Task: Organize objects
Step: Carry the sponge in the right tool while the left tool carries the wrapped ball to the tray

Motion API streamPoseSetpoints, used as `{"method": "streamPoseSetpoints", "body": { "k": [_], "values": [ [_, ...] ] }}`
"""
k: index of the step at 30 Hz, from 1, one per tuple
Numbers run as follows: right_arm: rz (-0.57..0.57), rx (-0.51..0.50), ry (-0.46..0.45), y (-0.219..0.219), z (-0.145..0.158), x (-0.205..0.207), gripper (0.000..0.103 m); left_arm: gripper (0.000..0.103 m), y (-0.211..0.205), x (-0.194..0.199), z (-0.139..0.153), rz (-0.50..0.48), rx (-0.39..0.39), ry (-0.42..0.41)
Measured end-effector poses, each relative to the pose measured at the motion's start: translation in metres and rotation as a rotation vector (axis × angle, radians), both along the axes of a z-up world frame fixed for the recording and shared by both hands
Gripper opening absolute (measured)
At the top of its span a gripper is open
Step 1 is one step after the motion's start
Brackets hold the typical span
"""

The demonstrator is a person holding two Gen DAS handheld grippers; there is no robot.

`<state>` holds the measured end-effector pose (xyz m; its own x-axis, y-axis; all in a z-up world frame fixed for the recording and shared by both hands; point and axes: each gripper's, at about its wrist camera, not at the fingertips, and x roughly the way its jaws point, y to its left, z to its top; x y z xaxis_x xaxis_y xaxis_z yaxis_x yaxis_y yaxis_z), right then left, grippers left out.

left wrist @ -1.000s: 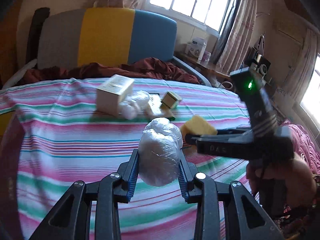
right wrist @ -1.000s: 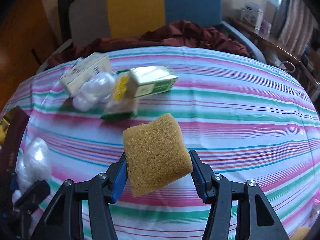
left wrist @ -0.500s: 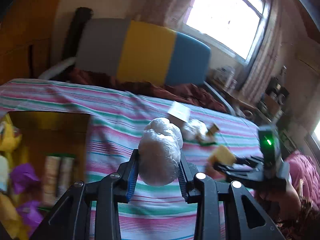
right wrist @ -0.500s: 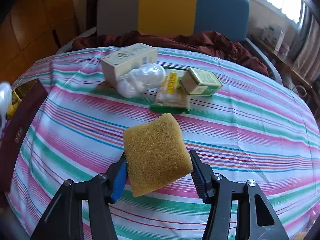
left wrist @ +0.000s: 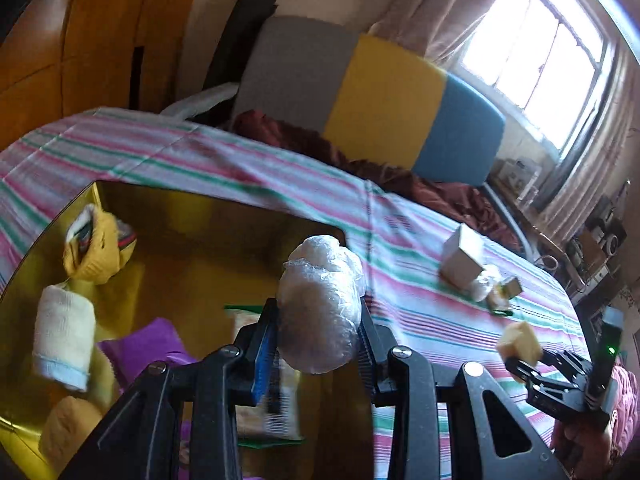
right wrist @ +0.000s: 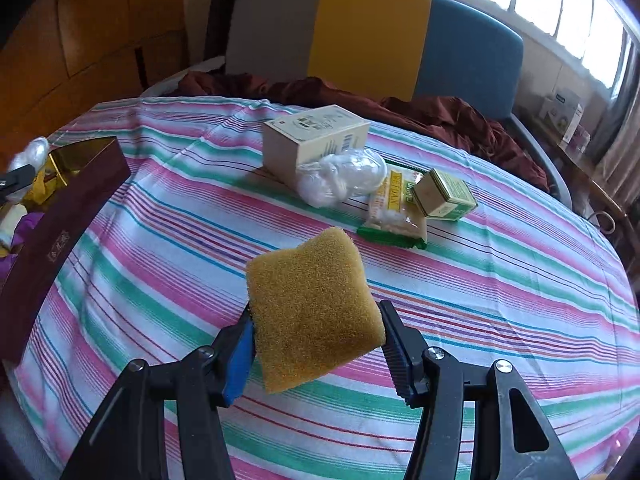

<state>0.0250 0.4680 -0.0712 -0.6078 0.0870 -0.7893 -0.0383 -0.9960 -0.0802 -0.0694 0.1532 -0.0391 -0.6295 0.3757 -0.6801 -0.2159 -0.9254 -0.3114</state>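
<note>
Delivery step: left gripper [left wrist: 318, 320] clamps a plastic-wrapped bundle [left wrist: 320, 304] above the gold-lined box [left wrist: 180, 208], release due; right gripper [right wrist: 316, 334], grasping the yellow sponge [right wrist: 312, 312], should follow toward nine o'clock.

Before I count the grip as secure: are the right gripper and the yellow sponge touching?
Touching. The right wrist view shows the right gripper pressing both sides of the yellow sponge.

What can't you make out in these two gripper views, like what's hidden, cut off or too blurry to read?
- Left wrist view: the box floor under the left gripper and its plastic-wrapped bundle is hidden.
- Left wrist view: the packet print is motion-blurred.
- Right wrist view: most of the box interior is cut off by the frame edge.
- Right wrist view: the bedspread behind the sponge held by the right gripper is hidden.
</note>
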Motion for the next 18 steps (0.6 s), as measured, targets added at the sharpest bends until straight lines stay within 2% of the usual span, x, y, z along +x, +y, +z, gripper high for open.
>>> {"method": "streamPoseSetpoints", "body": {
  "k": [7, 13, 18],
  "values": [
    [0.041, -0.02, 0.004, -0.017, -0.001, 0.005, 0.058, 0.035, -0.014, -0.013, -0.009, 0.031, 0.006, -0.059],
    [0.071, -0.023, 0.009, -0.026, 0.0, 0.009, 0.058, 0.035, -0.023, -0.024, -0.014, 0.05, -0.028, -0.099],
    [0.099, -0.022, 0.018, -0.036, 0.0, 0.012, 0.058, 0.035, -0.039, -0.036, -0.019, 0.09, -0.003, -0.15]
  ]
}}
